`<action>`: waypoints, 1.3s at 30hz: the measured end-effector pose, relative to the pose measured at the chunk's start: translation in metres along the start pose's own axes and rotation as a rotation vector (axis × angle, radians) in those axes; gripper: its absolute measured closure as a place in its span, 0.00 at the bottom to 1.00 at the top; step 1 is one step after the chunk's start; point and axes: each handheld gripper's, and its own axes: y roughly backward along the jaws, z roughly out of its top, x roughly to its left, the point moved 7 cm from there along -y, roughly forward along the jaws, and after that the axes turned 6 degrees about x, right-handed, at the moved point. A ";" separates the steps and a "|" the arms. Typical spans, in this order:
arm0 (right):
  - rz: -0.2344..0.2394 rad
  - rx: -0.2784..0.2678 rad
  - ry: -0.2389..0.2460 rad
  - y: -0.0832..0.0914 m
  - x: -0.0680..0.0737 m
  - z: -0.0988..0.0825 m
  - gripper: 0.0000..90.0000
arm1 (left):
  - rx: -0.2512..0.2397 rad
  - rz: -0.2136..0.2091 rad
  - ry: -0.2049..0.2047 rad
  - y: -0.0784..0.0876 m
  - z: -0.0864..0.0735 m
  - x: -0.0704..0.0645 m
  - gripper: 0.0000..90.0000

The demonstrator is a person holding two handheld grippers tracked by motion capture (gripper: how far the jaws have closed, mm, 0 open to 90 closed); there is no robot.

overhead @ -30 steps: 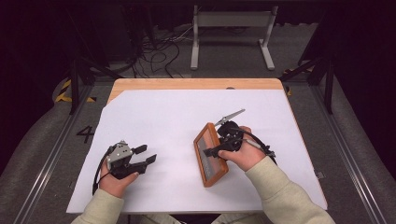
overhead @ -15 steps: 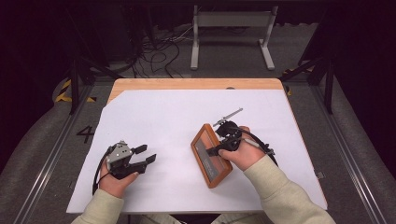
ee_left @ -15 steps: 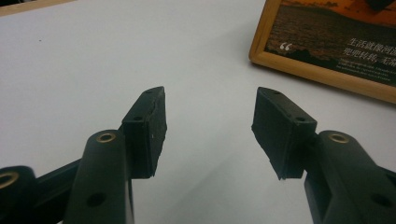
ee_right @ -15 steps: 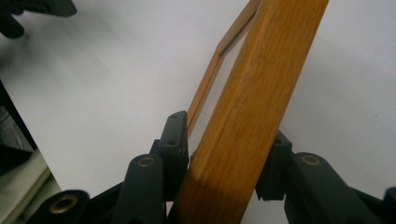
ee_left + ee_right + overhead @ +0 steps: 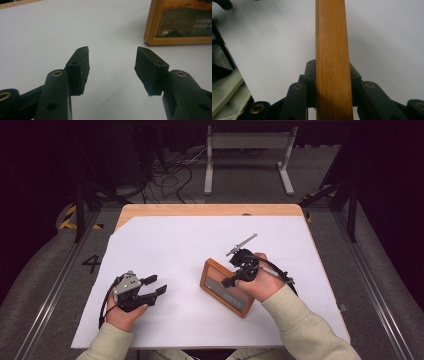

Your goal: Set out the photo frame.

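One wooden picture frame (image 5: 226, 288) (just closed upon) sits clamped in the right gripper (image 5: 239, 272); the left gripper (image 5: 155, 285) gapes empty over the worktop (image 5: 190, 240).

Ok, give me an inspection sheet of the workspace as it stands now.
Surface: white sheet over a wooden table.
Job's things: wooden frame with a dark picture, tilted, lower edge near the sheet.
Clutter: nothing seen.
Grippers: right gripper has just been closing, pads pressed on the frame's edge; left gripper open, nothing between its jaws, beside the frame.
Cables: one trails from each gripper; loose tangle on the floor beyond the table.
Surroundings: grey floor, white stand, dark backdrop.
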 end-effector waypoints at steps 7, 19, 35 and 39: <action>0.002 0.008 0.077 0.017 -0.002 0.008 0.79 | 0.001 0.003 0.000 0.001 -0.001 0.000 0.51; -0.019 0.047 0.310 0.042 -0.008 0.033 0.79 | -0.003 0.013 0.015 0.008 -0.005 0.002 0.53; -0.005 0.068 0.593 0.038 -0.019 0.058 0.79 | -0.003 0.010 0.015 0.007 -0.006 0.002 0.53; 0.019 0.100 0.649 0.027 -0.023 0.060 0.79 | -0.005 0.005 0.018 0.006 -0.005 0.001 0.53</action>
